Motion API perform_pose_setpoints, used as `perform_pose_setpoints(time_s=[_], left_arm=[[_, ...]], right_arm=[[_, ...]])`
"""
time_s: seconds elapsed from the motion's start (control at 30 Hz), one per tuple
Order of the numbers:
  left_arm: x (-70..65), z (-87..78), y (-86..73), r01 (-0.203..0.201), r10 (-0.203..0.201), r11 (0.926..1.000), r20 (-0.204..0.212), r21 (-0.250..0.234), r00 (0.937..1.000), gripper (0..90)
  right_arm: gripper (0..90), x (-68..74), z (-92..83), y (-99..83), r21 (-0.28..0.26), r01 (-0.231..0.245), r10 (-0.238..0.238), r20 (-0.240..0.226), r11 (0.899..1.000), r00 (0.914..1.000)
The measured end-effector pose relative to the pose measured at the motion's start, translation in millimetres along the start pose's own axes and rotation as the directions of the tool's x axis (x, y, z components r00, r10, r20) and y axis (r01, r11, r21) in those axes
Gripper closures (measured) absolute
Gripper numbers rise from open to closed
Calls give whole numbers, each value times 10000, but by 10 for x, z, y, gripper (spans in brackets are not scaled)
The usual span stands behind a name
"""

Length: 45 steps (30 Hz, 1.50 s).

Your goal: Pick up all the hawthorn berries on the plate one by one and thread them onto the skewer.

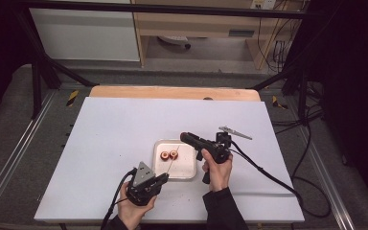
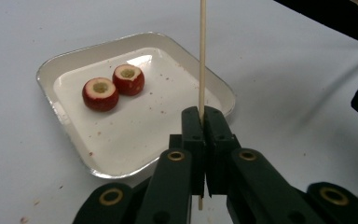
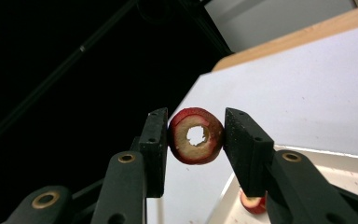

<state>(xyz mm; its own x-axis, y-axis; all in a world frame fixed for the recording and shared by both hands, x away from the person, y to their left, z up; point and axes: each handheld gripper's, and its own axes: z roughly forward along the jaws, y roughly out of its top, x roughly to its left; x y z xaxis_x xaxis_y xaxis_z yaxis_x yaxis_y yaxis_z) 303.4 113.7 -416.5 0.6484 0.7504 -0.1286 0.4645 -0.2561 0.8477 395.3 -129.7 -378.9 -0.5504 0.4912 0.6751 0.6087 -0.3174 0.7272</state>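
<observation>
**Red ring meets wooden skewer**

Red-skinned and cored through, the fruit ring (image 3: pixel 196 136) sits clamped between the right gripper's (image 3: pixel 196 140) pads, its hole facing the camera and unblocked. The left gripper (image 2: pixel 204 122) is clenched tight on a thin skewer (image 2: pixel 202 56), which runs straight out ahead of its jaws, over the near edge of the tray (image 2: pixel 74 144). Two more cored pieces (image 2: pixel 100 94) lie on the tray, ahead and to the left of that gripper.

The step in hand looks like threading the ring onto the skewer. To do it well, turn the ring so its hole faces the skewer tip, line the two axes up, then slide along that line without wobble. Squeeze the soft ring no harder, lest it split.
</observation>
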Motion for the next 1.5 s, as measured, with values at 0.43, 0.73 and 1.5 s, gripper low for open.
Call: perform_pose_setpoints(time_s=[0.43,0.73,1.5], left_arm=[[-196,167,168,109,-111,9992,-43,-373,9999,884],[-302,200,231,447,-468,9945,-194,-945,9987,884],[-303,220,234,530,-543,9921,-86,-1139,9985,884]], right_arm=[[613,11,-237,110,-1095,-780,746,-348,9909,9966],[613,41,-256,115,-1459,-1477,1361,-863,9782,9869],[613,55,-272,111,-1471,-1477,1334,-1026,9780,9857]])
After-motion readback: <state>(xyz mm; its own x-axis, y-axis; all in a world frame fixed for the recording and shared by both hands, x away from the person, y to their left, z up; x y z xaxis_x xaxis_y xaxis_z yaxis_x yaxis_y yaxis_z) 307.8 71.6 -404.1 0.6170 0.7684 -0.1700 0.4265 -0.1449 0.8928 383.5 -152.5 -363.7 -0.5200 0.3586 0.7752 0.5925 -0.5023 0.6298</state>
